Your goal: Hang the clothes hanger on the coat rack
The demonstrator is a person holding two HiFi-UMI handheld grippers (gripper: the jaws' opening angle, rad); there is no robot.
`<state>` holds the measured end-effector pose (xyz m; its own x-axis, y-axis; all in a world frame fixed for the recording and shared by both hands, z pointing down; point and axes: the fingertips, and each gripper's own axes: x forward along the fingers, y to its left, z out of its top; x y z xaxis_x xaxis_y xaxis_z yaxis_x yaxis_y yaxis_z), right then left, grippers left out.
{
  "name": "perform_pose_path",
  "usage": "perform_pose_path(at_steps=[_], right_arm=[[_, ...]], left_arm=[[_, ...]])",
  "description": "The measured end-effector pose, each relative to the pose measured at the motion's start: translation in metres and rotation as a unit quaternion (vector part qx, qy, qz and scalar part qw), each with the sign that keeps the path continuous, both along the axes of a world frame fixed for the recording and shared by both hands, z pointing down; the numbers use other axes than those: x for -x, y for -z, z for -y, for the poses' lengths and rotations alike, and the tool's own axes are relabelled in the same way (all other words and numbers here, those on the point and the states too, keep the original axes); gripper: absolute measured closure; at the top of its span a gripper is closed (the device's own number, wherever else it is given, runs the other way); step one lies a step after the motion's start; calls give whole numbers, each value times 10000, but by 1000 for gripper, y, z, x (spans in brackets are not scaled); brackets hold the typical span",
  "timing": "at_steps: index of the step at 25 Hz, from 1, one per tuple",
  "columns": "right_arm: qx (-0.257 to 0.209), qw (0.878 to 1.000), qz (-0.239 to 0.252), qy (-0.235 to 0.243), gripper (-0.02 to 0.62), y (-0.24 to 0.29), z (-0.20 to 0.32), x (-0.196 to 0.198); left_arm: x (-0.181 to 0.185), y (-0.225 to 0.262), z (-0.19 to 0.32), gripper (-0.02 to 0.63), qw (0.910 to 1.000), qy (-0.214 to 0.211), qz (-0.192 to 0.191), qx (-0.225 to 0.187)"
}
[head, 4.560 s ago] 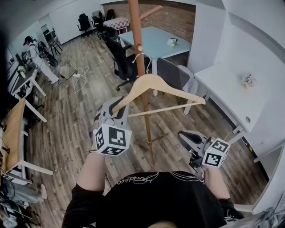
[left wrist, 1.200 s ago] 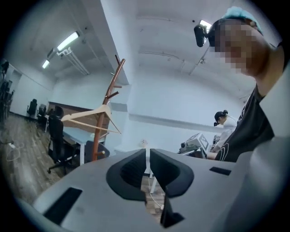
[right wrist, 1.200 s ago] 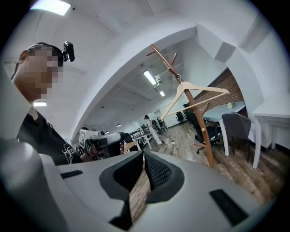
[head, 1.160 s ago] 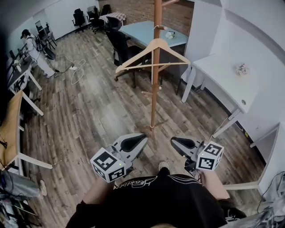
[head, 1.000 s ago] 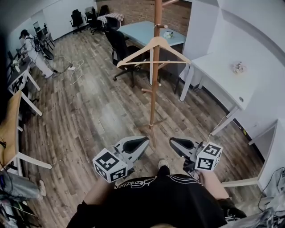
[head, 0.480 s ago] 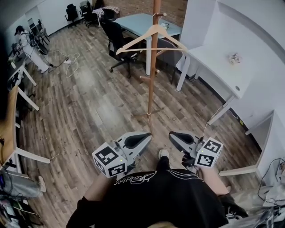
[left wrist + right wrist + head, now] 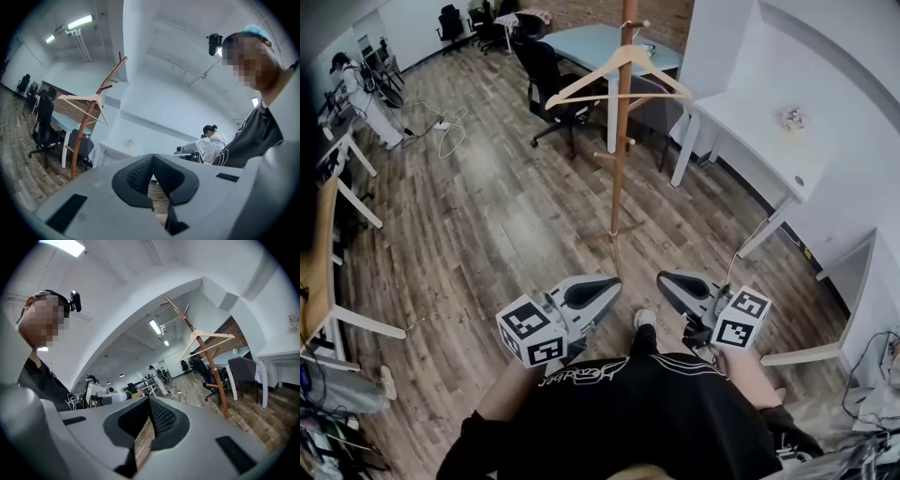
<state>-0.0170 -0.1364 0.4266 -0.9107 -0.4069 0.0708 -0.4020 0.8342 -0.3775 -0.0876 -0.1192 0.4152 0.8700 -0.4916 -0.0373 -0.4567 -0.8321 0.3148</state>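
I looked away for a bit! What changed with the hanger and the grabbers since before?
The left gripper let go of the wooden hanger, which now hangs on the coat rack. Both it and the right gripper drew back toward the person, shut and empty. The rack stayed standing where it was.

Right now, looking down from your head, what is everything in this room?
coat rack: one, brown wood, standing on the floor ahead
clothes hanger: one, pale wood, hanging high on the coat rack
table: one, light blue, behind the coat rack
office chair: one nearby, black, beside that table; more far off
desk: one, white, right wall
cable: one, white, floor at left
bystander: one, white clothes, far left
left gripper: one, grey, shut, empty, low in front
right gripper: one, grey, shut, empty, beside it
shirt: one, black, bottom edge
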Motion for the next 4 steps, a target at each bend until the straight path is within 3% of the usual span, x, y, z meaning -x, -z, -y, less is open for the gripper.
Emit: perform_pose_path(at_steps=[4], right_arm=[[-13,10000,-7,12,557,1,-2,0]], left_arm=[[-1,-1,-1,600,9999,88,105,-74]])
